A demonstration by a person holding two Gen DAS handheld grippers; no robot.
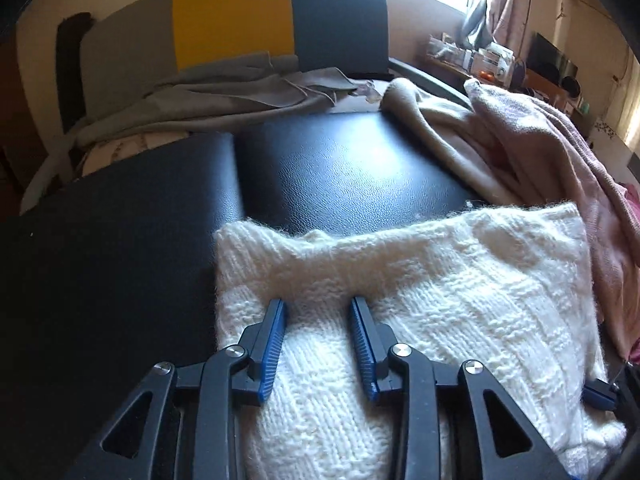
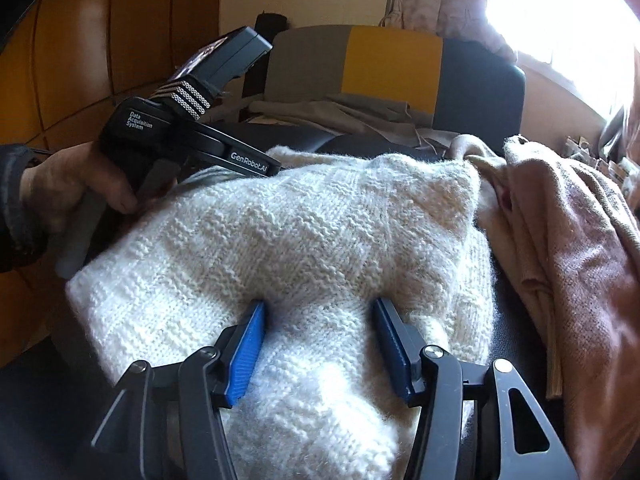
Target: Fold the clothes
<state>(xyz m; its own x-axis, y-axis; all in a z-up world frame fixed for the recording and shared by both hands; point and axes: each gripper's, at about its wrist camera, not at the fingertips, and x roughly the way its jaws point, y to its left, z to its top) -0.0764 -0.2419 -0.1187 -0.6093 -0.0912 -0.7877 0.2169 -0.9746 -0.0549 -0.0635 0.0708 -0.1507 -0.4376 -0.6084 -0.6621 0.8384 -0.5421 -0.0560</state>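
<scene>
A folded white knitted sweater (image 1: 400, 292) is seen lying on a black padded surface (image 1: 340, 168), toward its near right part. Its near edge is cut off by the bottom of both views, and its left part is hidden in the right wrist view behind the left gripper's body.

The left gripper (image 1: 318, 320) is held over the sweater's near left part with its blue-padded fingers (image 1: 276, 336) spread apart; knit is seen between them, but nothing is clamped. The right gripper (image 2: 320, 320) is likewise held wide over the sweater's near edge, its tips pressed into or resting against the wool; which of the two cannot be told.

In the right wrist view the left hand (image 2: 76, 188) is seen wrapped around the handle, the wrist cut off by the frame. On the device the words "Data Acquisition System" and "GenRobot.AI" can be read.

A heap of pink and beige garments (image 1: 540, 148) lies just right of the sweater, touching it. Grey clothes (image 1: 224, 92) are draped at the far side below a grey, yellow and dark blue backrest (image 1: 236, 16). The cluttered desk (image 1: 500, 64) at far right is too blurred to make out.
</scene>
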